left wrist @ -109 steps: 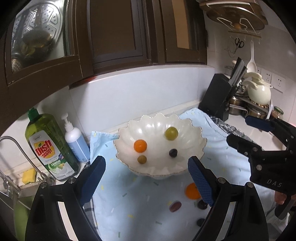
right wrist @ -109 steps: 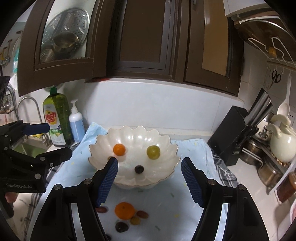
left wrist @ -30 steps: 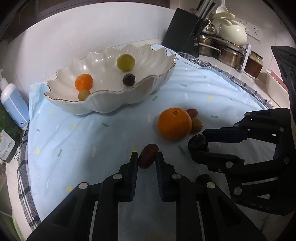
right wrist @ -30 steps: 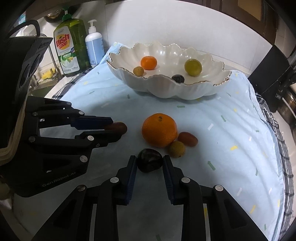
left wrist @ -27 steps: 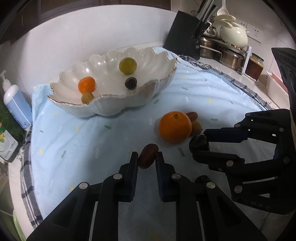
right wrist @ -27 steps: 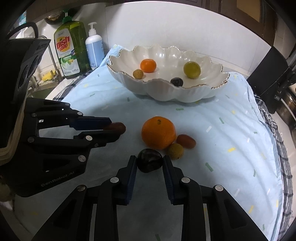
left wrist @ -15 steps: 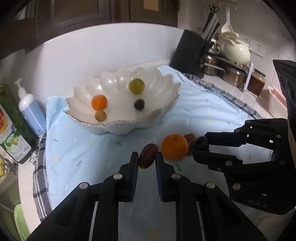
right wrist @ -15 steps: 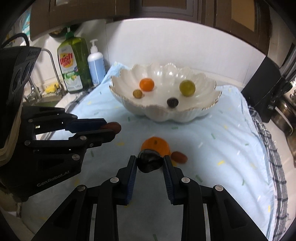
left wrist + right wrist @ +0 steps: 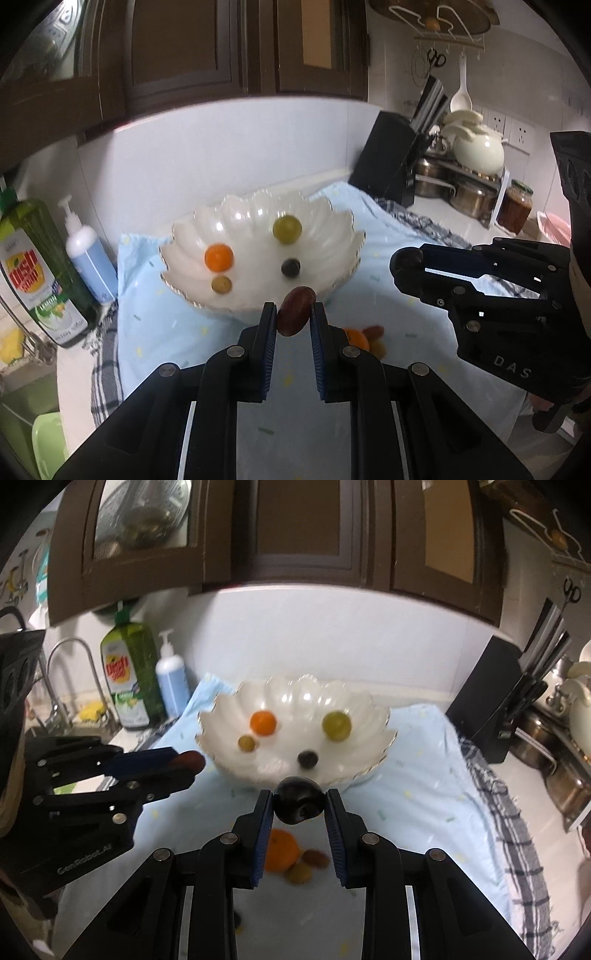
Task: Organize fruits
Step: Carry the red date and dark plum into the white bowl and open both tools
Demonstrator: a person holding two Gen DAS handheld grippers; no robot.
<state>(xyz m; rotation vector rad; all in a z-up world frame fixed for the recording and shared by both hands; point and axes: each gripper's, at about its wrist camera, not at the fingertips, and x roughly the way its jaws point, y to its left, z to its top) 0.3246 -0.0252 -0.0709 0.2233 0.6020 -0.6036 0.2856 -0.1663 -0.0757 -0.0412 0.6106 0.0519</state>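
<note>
Left gripper (image 9: pixel 293 314) fingers clenched on reddish-brown fruit (image 9: pixel 295 311); right gripper (image 9: pixel 300 805) fingers clenched on dark fruit (image 9: pixel 298 799). Both fruits held above the blue cloth (image 9: pixel 424 775), near the bowl (image 9: pixel 369 709).

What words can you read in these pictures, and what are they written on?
"DAS": on the right gripper.
"GenRobot.AI": on the left gripper.
"Dish soap": blurred label on the green bottle.
Smaller print on that label is too blurred to read.
The blue pump bottle shows no readable words.

Glossy glazed bowl (image 9: pixel 343 229) sits on matt blue cloth (image 9: pixel 147 325); steel pots (image 9: pixel 469 195) shine.
</note>
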